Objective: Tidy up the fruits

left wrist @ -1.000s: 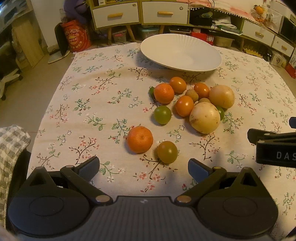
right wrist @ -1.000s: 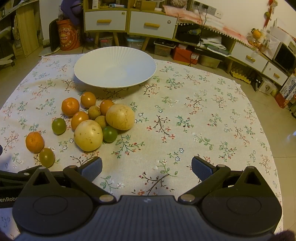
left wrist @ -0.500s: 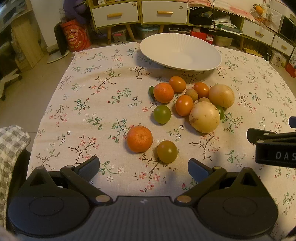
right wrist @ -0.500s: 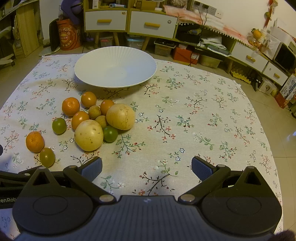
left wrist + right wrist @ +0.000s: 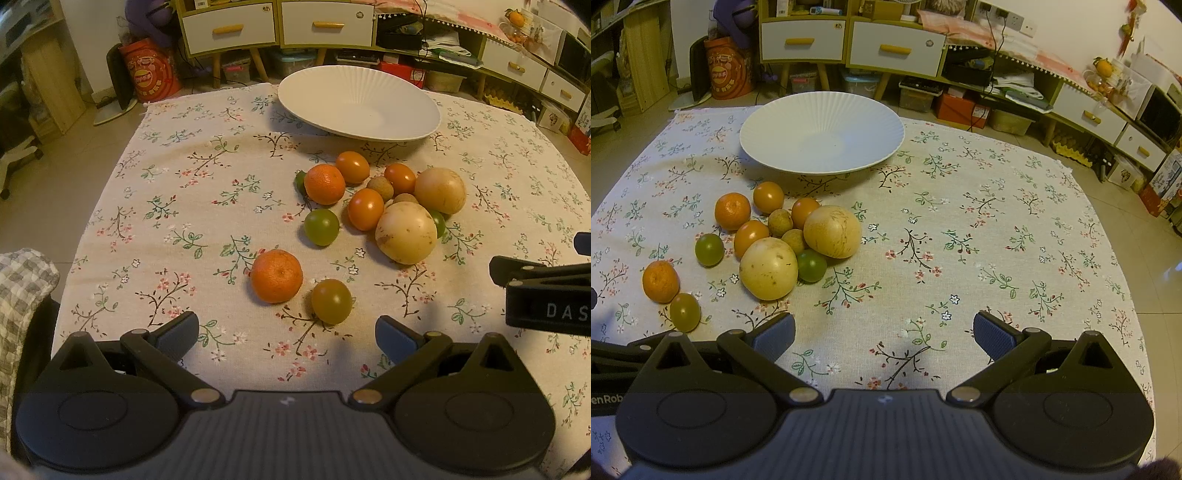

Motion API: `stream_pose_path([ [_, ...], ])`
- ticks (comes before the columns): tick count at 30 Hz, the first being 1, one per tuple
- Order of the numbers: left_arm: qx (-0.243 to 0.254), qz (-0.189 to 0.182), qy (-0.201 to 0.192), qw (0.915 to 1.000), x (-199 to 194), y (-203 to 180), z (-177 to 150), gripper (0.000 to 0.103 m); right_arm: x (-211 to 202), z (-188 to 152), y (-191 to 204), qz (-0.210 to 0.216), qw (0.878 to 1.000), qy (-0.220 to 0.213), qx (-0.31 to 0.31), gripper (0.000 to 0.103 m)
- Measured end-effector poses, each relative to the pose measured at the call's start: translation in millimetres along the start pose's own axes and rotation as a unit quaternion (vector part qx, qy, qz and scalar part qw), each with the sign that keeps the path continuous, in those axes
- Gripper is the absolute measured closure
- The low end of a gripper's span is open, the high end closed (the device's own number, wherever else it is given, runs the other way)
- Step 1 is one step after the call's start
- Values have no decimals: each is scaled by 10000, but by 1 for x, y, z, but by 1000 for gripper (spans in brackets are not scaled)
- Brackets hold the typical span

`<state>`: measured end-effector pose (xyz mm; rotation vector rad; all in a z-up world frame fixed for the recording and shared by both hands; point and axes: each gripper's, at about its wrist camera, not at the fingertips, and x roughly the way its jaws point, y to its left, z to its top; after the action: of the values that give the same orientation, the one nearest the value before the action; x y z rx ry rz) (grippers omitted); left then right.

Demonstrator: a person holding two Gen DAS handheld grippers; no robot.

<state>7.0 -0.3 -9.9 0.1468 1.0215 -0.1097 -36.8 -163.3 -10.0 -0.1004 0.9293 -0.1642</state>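
Through the left wrist camera we see our left gripper (image 5: 287, 334) spread wide with nothing between its blue-padded fingers (image 5: 393, 336), held low over the cream floral tablecloth (image 5: 177, 206). Just ahead of the fingers lie a round orange tangerine (image 5: 277, 276) and, touching or nearly touching its right side, a small olive-green round fruit (image 5: 331, 301). Farther out sits the main cluster: a second tangerine (image 5: 324, 184), a green round fruit (image 5: 321, 226) near it, three smooth orange fruits (image 5: 365, 208), two small brown rough-skinned fruits (image 5: 380, 187), and two large pale yellow round fruits (image 5: 406, 237) side by side. Beyond the cluster rests a wide white ribbed ceramic plate (image 5: 406, 125), holding no fruit. At the right edge the black body of the other gripper (image 5: 543, 295) shows. A grey checked cloth (image 5: 22, 288) sits at the left edge. Through the right wrist camera, our right gripper (image 5: 884, 334) is likewise parted wide and grips nothing, over a bare stretch of tablecloth (image 5: 997, 221). All the fruit lies left of it: the nearer large yellow fruit (image 5: 768, 268) touches a green fruit (image 5: 811, 265); the lone tangerine (image 5: 660, 281) and olive-green fruit (image 5: 685, 312) sit well apart from the cluster. The white plate (image 5: 871, 110) stands at the far side, just past the fruit.
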Motion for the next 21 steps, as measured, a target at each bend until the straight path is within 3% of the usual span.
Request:
stream_pose_path([
  [21, -4, -24, 5, 10000, -1, -2, -1, 10, 0, 0, 0, -4, 10000, 7, -7, 0],
])
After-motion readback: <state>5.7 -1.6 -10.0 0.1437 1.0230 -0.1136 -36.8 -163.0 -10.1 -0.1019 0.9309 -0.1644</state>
